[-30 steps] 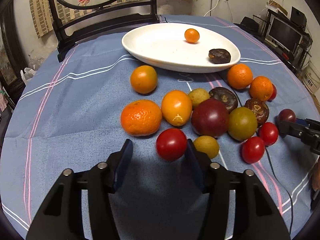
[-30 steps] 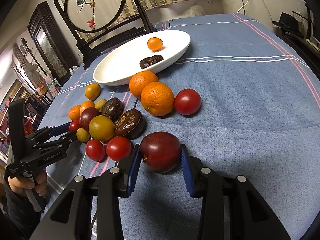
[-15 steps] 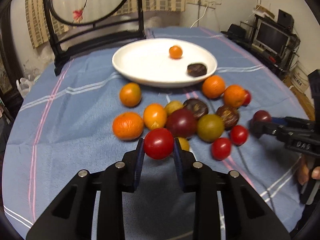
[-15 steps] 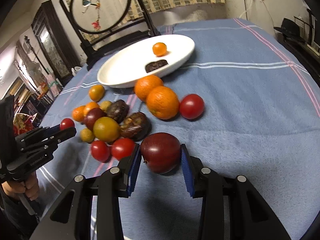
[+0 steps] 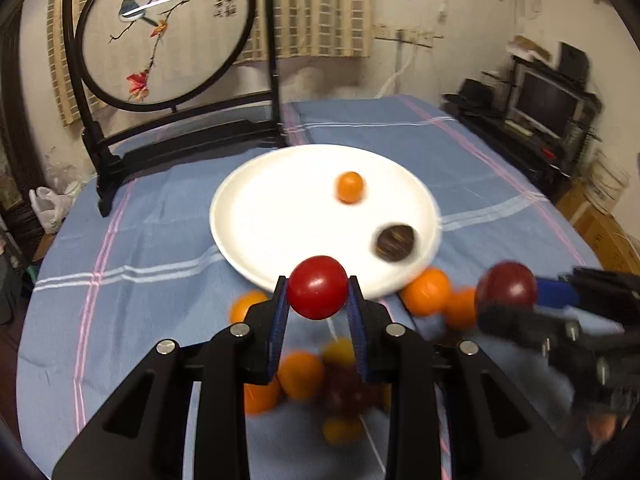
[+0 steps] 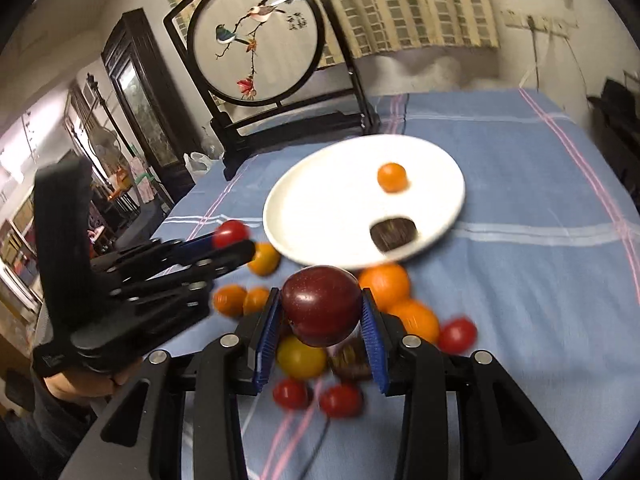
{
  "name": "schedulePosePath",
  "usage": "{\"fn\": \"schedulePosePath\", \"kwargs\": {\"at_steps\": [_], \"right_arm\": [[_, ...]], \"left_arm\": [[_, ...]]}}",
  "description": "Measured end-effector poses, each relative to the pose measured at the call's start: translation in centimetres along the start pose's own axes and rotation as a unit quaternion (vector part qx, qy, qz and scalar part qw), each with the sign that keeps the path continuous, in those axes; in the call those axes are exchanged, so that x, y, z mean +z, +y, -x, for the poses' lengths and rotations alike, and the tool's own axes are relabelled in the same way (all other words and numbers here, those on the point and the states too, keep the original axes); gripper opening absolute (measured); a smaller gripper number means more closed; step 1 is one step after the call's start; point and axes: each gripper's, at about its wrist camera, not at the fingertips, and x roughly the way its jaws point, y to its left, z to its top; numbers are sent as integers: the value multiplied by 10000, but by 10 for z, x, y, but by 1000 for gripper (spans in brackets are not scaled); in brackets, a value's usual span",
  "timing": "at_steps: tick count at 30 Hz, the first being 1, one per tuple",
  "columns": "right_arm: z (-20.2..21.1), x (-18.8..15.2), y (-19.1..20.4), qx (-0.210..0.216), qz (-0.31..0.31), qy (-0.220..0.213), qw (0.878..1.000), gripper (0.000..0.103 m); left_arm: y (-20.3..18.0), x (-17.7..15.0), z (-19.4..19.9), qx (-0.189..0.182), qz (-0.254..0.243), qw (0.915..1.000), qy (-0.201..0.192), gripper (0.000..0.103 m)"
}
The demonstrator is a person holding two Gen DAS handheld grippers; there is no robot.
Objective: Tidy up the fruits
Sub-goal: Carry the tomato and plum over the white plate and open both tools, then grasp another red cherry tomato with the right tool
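Note:
My left gripper point(image 5: 317, 294) is shut on a red tomato point(image 5: 317, 292) and holds it above the table, near the front rim of the white plate point(image 5: 280, 216). My right gripper point(image 6: 320, 312) is shut on a dark red plum point(image 6: 320, 306), also lifted; the plum shows in the left wrist view point(image 5: 506, 284). The plate point(image 6: 320, 216) holds a small orange fruit point(image 5: 350, 187) and a dark brown fruit point(image 5: 396, 242). Several oranges, tomatoes and other fruits lie blurred on the blue cloth below both grippers. The left gripper with its tomato point(image 6: 230, 232) shows at left in the right wrist view.
A black-framed round embroidered screen point(image 5: 164, 36) stands at the table's far edge behind the plate. A dark cabinet point(image 6: 136, 92) stands off the table's left. A monitor and shelves point(image 5: 548, 100) stand off its right side. The cloth point(image 6: 540, 280) is blue with pink and white stripes.
Both grippers have risen off the cloth with their fruit and moved toward the plate. The left gripper closed on the tomato one second ago; the right kept hold of the plum.

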Motion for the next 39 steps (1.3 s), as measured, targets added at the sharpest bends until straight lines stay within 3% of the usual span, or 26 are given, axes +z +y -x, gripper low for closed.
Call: {"fn": "schedulePosePath", "kwargs": {"at_steps": [6,14,17,20,28,33,39], "right_arm": [[-43,27,6,-265,69,111,9996,40],[-73,37,-9,-403,-64,380,9984,40],[-82,34,-15,-386,-149,498,9979,41],[-81,33,-21,-230,-324,490,9980,45],[-49,18,-27,153,-543,245,9981,51],[-29,-12,-32,119,-613,90,9980,68],[-14,-42,-21,-95,46,231,9997,74]], "left_arm": [[24,22,-51,63,522,9976,444,28],[33,28,-88,134,706,9949,708,28],[34,27,-95,146,813,9936,775,39],[36,25,-88,190,1000,9928,634,41],[28,5,-33,276,813,9963,4,77],[29,-24,-8,183,849,9962,14,85],[35,-64,2,342,601,9976,-54,90]]}}
